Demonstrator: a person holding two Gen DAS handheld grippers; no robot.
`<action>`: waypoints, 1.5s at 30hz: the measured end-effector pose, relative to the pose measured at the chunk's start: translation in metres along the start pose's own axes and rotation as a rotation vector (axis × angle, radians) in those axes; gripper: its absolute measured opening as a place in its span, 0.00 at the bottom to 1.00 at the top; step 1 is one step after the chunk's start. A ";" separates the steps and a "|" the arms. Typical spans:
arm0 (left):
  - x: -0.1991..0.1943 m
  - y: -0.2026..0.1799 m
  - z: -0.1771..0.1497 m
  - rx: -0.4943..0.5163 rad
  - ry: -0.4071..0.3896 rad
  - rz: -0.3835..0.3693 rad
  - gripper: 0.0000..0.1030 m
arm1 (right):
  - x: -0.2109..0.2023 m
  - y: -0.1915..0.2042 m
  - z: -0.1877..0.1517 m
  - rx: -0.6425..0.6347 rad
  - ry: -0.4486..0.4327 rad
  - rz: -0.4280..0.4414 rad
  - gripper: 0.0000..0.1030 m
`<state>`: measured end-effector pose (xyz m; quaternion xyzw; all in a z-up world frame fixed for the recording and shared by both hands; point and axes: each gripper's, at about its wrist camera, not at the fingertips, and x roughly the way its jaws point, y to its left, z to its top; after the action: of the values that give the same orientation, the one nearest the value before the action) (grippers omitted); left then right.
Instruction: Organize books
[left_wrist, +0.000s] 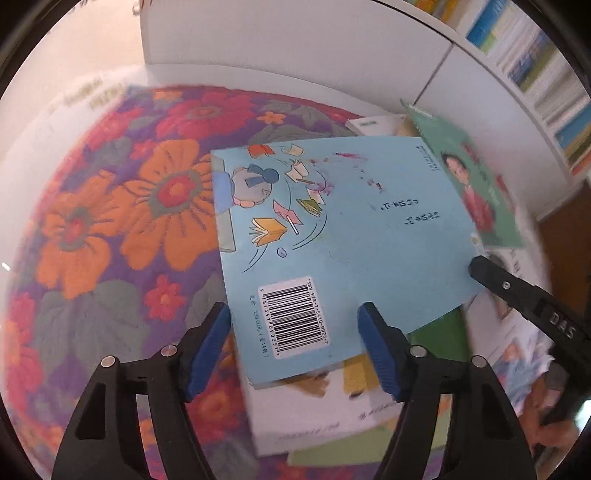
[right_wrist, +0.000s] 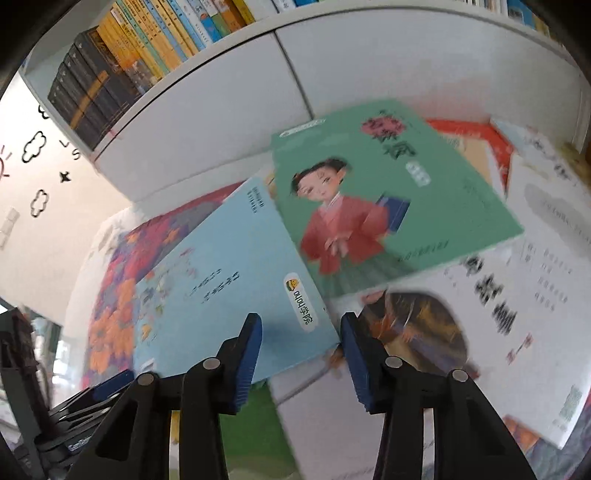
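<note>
Blue book (left_wrist: 343, 236) barcode — ISBN 978-7-5410-9025-7.

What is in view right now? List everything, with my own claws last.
light blue book: one, back cover with barcode up, on top of the pile, partly over the rug
green book: one, girl in red on the cover, beside the blue book, towards the cabinet
white book: one, dark oval picture, under the green book's near edge
other loose books: several, white and green, under the blue book; count unclear
floral rug: one, orange, red and purple
white cabinet: doors below the shelf
shelved books: many, black, yellow, blue, upright
left claw: blue pads, open astride the blue book's barcode corner
right claw: blue pads, open astride the blue book's other corner
</note>
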<state>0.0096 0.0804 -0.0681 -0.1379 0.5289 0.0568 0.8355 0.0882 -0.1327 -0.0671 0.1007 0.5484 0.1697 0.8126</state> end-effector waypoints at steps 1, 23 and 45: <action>-0.004 -0.003 -0.006 0.020 -0.001 0.009 0.67 | -0.003 0.005 -0.006 -0.021 0.012 -0.015 0.44; -0.185 -0.036 -0.086 0.173 -0.268 -0.131 0.67 | -0.217 0.037 -0.097 -0.031 -0.242 0.024 0.45; -0.073 -0.012 -0.013 0.206 -0.135 -0.023 0.69 | -0.121 0.021 -0.019 0.031 -0.210 0.029 0.44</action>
<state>-0.0308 0.0684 -0.0053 -0.0534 0.4727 0.0020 0.8796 0.0256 -0.1601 0.0368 0.1386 0.4612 0.1612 0.8615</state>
